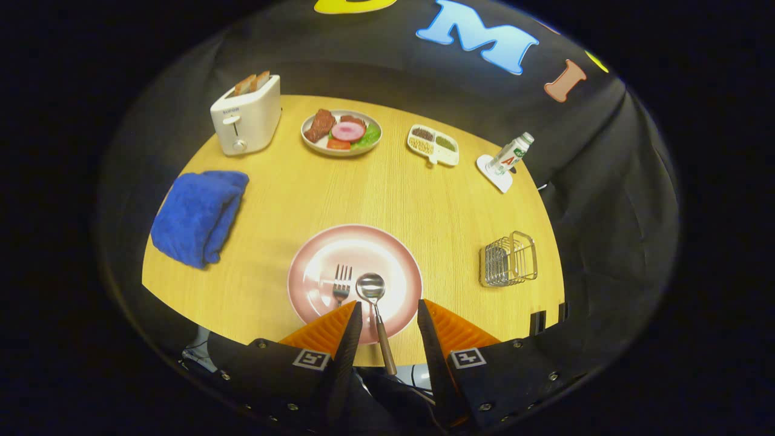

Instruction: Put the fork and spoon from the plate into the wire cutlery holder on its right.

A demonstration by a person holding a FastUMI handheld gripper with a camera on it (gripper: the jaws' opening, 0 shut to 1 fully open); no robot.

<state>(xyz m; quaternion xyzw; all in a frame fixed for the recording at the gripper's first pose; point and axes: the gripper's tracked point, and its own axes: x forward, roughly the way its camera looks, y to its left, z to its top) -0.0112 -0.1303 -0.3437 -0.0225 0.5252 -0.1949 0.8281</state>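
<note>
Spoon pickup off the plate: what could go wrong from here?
1. The spoon handle lies between the open tongs, close to one finger; closing could push it sideways.
2. The fork lies right beside the spoon on the plate; the tongs might catch both or knock the fork.
3. The wire cutlery holder looks light and sits near the table edge; a hard drop could shift it.

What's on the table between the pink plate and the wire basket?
Nothing: bare wooden table separates the pink plate from the wire cutlery holder, seen in the gripper view.
</note>
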